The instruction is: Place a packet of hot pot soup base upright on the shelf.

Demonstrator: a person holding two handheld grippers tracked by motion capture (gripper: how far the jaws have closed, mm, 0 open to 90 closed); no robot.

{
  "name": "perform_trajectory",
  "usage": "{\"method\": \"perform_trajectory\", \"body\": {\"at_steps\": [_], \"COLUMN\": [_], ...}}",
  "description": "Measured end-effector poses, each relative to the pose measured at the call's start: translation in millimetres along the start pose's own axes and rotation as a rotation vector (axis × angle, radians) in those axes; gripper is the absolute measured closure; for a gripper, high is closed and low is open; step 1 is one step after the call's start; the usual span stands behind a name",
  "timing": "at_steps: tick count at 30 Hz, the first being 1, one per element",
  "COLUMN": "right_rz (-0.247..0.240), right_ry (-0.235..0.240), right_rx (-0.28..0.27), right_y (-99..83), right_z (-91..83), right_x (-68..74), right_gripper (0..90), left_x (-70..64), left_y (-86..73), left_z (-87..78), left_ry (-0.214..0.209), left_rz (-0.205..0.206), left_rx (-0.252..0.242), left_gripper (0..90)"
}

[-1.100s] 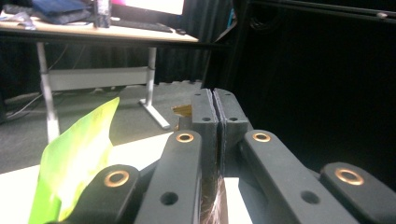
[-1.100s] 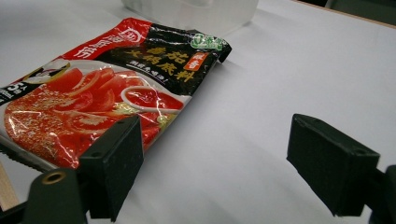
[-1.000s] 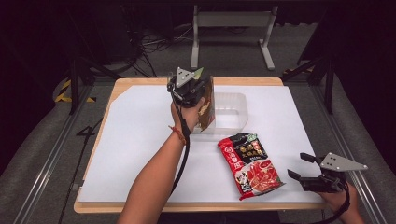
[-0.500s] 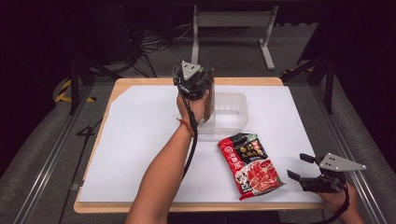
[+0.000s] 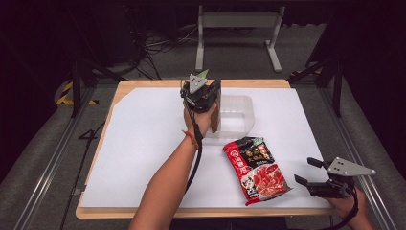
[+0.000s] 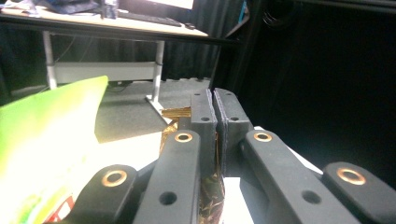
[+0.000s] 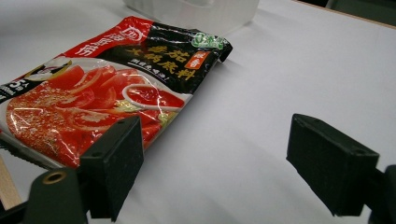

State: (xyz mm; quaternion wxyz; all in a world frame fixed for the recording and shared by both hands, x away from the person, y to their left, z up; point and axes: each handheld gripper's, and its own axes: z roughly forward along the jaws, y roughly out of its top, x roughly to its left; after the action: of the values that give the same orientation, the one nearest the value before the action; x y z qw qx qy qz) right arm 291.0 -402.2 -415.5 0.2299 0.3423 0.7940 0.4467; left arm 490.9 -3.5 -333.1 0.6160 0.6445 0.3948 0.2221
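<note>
A flat, glossy brown packet (image 5: 215, 117) is being clamped upright by the left gripper (image 6: 215, 121); the right gripper's (image 7: 215, 172) jaws are being held apart beside a shiny red pouch (image 7: 93, 93).

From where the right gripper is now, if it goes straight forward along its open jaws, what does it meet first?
Probably bare white table sheet: the right gripper aims just beside the red sauce packet, whose edge lies near one jaw. Depth is uncertain.

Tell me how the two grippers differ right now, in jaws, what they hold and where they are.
The left gripper has its jaws shut on a brown packet; the right gripper has its jaws wide open and holds nothing. The left gripper is raised at the far side beside the clear container; the right gripper sits low at the near edge, beside the red pouch. Both have black jaws.
</note>
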Motion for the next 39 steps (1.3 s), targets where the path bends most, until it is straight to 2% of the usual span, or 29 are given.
{"method": "perform_trajectory", "body": {"at_steps": [9,15,17,20,23,25,31,36,37,39], "right_rz": [0.0,0.001,-0.004,-0.009,-0.008,-0.01,-0.01,-0.012,-0.009,-0.007], "right_ry": [0.002,0.004,0.003,0.002,0.003,0.003,0.003,0.003,0.004,0.004], "right_rx": [0.003,0.005,0.007,0.009,0.012,0.01,0.014,0.017,0.017,0.018], "right_y": [0.2,0.5,0.6,0.7,0.8,1.0,0.7,0.8,0.7,0.8], "right_z": [0.2,0.9,1.2,1.4,1.7,1.6,2.1,2.5,2.7,3.0], "right_x": [0.7,0.8,1.4,1.8,2.2,2.6,2.4,2.5,2.2,2.0], "right_gripper": [19.0,19.0,19.0,19.1,19.0,19.0,19.0,18.9,19.0,18.9], "left_x": [-0.7,-1.6,-1.5,-0.7,-0.9,-1.2,-1.8,1.4,2.1,2.4], "left_y": [-7.8,-12.7,-15.1,-18.2,-23.2,-25.3,-26.0,-26.3,-25.9,-25.9], "left_z": [-7.7,-11.0,-12.1,-13.6,-12.3,-13.9,-15.4,-16.4,-16.9,-17.1], "left_ry": [-0.049,-0.06,-0.067,-0.08,-0.082,-0.095,-0.107,-0.116,-0.112,-0.112], "left_rz": [0.04,0.055,0.072,0.066,0.086,0.082,0.094,0.079,0.092,0.091], "left_rx": [0.015,0.028,0.027,0.025,0.044,0.039,0.041,0.039,0.041,0.042], "left_gripper": [87.0,86.3,86.2,86.2,86.0,86.0,85.2,84.7,84.7,84.6]}}
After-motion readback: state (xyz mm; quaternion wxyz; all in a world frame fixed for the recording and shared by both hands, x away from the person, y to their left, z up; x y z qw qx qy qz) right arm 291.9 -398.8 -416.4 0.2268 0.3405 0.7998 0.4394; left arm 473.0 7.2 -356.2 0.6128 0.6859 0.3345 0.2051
